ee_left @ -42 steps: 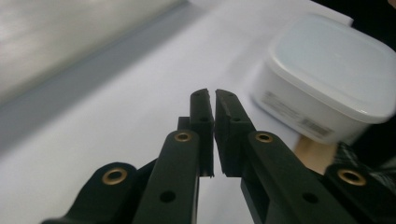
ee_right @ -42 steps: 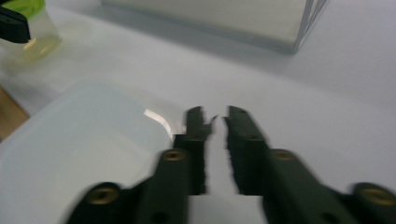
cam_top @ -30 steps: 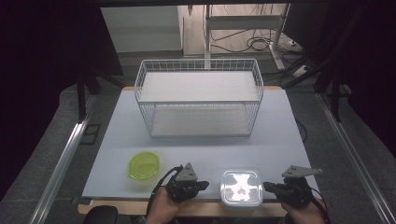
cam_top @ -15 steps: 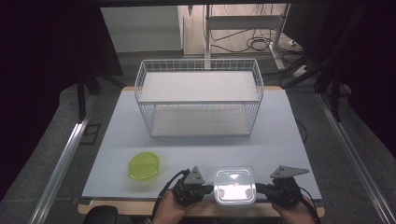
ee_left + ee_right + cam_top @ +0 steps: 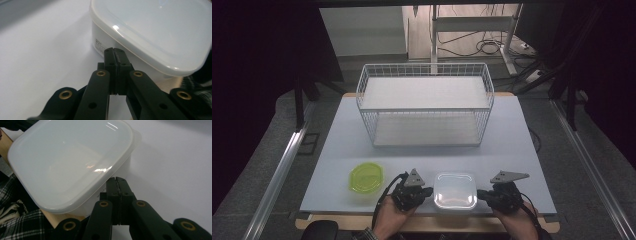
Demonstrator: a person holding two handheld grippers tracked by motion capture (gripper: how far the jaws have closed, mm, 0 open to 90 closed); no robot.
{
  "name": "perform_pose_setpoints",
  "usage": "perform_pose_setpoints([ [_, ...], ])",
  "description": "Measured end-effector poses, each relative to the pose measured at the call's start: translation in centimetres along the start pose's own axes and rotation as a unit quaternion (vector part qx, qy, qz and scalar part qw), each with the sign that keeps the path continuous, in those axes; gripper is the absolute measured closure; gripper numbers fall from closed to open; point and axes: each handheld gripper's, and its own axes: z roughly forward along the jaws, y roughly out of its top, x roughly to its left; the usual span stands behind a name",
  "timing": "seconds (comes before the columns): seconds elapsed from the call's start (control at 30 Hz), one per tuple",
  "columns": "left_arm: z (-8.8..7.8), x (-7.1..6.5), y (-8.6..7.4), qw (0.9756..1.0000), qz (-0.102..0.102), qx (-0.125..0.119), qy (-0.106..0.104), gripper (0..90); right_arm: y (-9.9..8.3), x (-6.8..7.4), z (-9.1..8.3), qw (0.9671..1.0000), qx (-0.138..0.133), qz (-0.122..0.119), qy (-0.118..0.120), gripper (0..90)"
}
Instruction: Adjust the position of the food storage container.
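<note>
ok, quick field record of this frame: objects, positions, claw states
container: white lidded box, near table edge, lid on
left claw: shut, tips at the box's side wall
right claw: shut, tips at the opposite wall, under the lid rim
green lid: flat on table, left of box
wire basket: far centre, upright
table: white top

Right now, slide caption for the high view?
Two shut grippers flank a lidded white tub at the table's near edge.

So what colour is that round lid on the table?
The lid is bright yellow-green, clearest in the high view.
</note>
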Motion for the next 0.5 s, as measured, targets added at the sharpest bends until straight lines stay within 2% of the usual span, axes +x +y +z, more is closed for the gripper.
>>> perform_pose_setpoints([
  [0.07, -0.1, 0.6, 0.0, 0.9999, -0.008, -0.001, 0.01, 89.9, 0.6, 0.0, 0.7, 1.0, -0.002, -0.004, 0.003, 90.0],
  [0.27, -0.5, 1.7, 0.1, 0.9994, -0.016, 0.002, 0.029, 89.9, 2.1, -0.1, 2.1, 0.9998, -0.003, -0.017, -0.001, 90.0],
  [0.5, -0.7, 2.7, 0.2, 0.9986, -0.026, 0.006, 0.045, 89.9, 3.4, -0.3, 3.4, 0.9998, -0.007, -0.016, 0.006, 90.0],
])
